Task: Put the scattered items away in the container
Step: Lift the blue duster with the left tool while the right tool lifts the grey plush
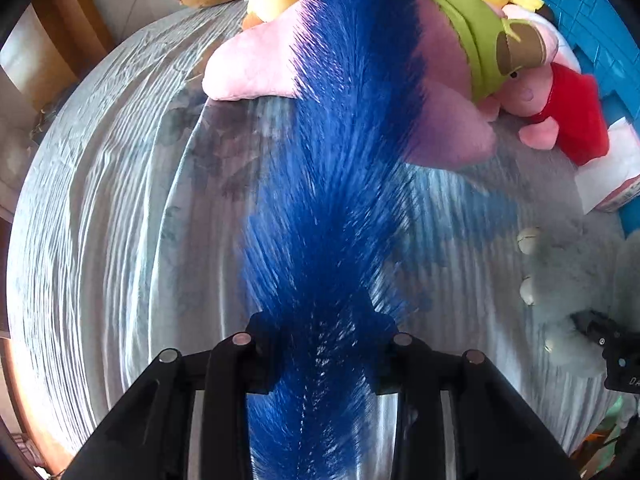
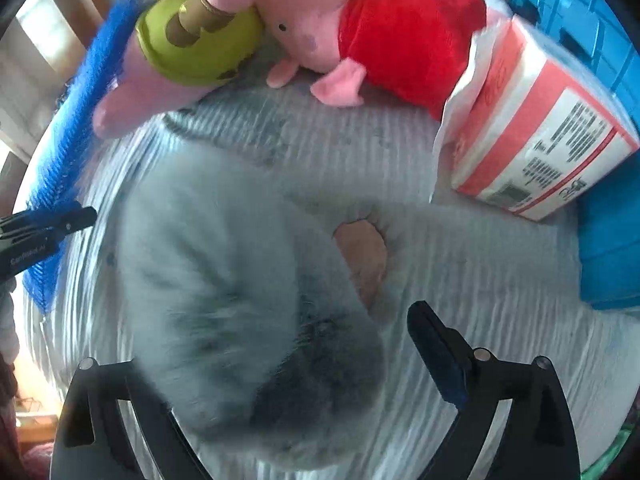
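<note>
A long blue bristly brush [image 1: 344, 168] runs up the middle of the left wrist view, and my left gripper [image 1: 324, 344] is shut on its lower part above the bed. The right wrist view shows that brush [image 2: 72, 120] and the left gripper [image 2: 40, 232] at the left edge. My right gripper [image 2: 280, 360] stands open around a grey furry plush toy [image 2: 224, 264]. Its right finger [image 2: 436, 352] is a little apart from the fur, and the left finger is hidden under the plush. The blue plastic crate [image 2: 560, 4] stands at the far right.
The bed has a pale ribbed sheet [image 1: 120, 208]. At its far side lie a pink star plush in green shorts [image 2: 176, 48], a pink pig plush in a red dress [image 2: 384, 32] and yellow and brown plush toys. A red-and-white tissue pack [image 2: 540, 132] leans by the crate.
</note>
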`<state>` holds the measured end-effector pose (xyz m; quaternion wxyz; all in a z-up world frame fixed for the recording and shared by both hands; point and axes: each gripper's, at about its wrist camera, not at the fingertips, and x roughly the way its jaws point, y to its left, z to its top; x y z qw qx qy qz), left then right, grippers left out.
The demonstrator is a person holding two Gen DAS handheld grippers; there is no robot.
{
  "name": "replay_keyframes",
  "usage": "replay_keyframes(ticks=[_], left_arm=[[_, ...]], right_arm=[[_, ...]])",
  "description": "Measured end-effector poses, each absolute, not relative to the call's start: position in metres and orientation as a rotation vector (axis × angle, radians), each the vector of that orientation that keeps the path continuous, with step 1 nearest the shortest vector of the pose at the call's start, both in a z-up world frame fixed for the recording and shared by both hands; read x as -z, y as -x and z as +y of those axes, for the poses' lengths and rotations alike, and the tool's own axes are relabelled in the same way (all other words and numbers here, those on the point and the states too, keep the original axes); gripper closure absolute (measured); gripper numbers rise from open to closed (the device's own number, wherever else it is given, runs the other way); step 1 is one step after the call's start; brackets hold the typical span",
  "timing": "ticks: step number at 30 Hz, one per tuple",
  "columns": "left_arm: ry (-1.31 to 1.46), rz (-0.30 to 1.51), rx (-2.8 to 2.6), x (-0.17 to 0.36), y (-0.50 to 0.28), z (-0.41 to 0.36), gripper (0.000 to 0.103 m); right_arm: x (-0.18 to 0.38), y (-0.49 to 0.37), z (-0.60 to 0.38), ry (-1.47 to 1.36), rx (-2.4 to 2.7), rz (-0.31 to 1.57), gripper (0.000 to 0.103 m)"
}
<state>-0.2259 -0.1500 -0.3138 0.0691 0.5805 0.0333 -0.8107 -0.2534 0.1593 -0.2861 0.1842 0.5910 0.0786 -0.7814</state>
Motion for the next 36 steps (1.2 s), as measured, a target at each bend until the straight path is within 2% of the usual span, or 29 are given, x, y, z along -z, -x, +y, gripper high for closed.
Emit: replay_keyframes(ticks=[1, 3, 4, 5, 12, 23, 28, 31, 36], left_arm=[[-1.748, 0.097, 2.437, 0.315, 0.225, -0.15, 0.087], [-1.737, 0.101, 2.443, 0.311, 0.221, -0.15, 0.089], [-1.729, 0.098, 2.449, 0.307, 0.217, -0.149, 0.09], [-1.722, 0.094, 2.456, 0.302, 0.214, -0.148, 0.09], [-1.614, 0.045, 2.561, 0.249, 0.181, -0.147, 0.09], [-1.442, -0.01, 2.733, 0.174, 0.147, -0.145, 0.09], [-1.4, -0.035, 2.804, 0.156, 0.141, -0.14, 0.09], [-1.402, -0.053, 2.844, 0.153, 0.139, -0.138, 0.09], [-1.456, -0.062, 2.843, 0.166, 0.141, -0.142, 0.09]], right_arm=[[0.289, 0.254, 0.16, -1.676, 2.196, 0.22, 0.012], [0.29, 0.252, 0.16, -1.669, 2.2, 0.237, 0.028], [0.287, 0.25, 0.157, -1.651, 2.2, 0.262, 0.046], [0.283, 0.249, 0.156, -1.639, 2.195, 0.244, 0.053], [0.238, 0.231, 0.156, -1.52, 2.231, 0.247, 0.059], [0.173, 0.198, 0.085, -1.253, 2.376, 0.177, 0.063], [0.136, 0.186, 0.086, -1.14, 2.466, 0.161, 0.064], [0.121, 0.175, 0.086, -1.097, 2.514, 0.148, 0.068], [0.131, 0.174, 0.089, -1.156, 2.54, 0.086, 0.069]])
